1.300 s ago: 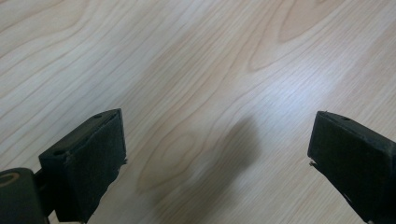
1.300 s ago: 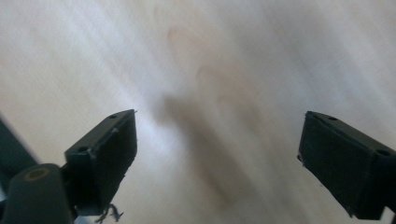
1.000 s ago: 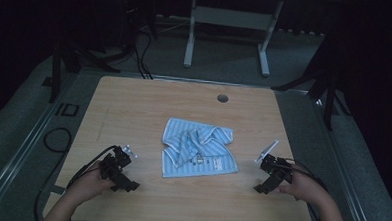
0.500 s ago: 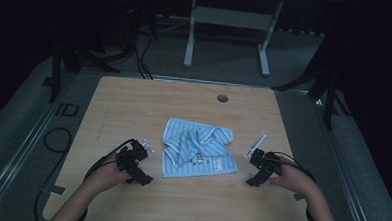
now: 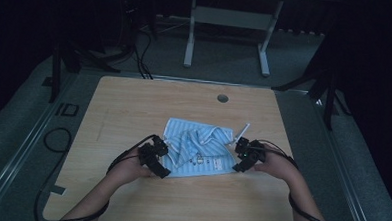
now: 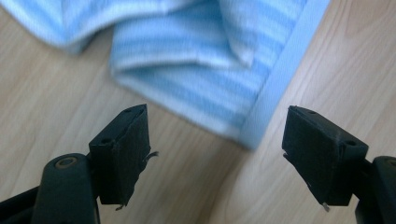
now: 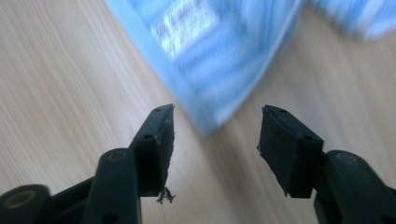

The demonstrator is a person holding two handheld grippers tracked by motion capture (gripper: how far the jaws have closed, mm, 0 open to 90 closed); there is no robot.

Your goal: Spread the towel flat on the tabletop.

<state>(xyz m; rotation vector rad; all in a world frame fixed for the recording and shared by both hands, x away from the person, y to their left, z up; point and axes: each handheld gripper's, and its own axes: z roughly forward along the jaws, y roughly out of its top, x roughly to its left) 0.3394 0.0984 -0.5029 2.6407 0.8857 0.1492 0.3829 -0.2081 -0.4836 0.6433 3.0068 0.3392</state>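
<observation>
The wooden table [image 5: 134, 113] lies in dim light in the high view, its far surroundings lost in darkness, and a small round grommet [image 5: 222, 98] sits near its far edge. Near the middle toward the person lies the blue-and-white striped cloth [image 5: 197, 149], crumpled, with folds heaped at its centre; its printed label is too small to read there, and in the right gripper view it is blurred.

The left gripper [image 5: 158, 159] sits at the cloth's near-left corner and hides part of that corner from above. Its own view shows what the high view cannot: the jaws stand apart, having just been closing, with the corner lying just ahead of them, not yet pinched.

The right gripper [image 5: 243, 155] stands at the near-right corner. Its view shows the jaws spread though just narrowing, the cloth's corner pointing into the gap, untouched.
</observation>
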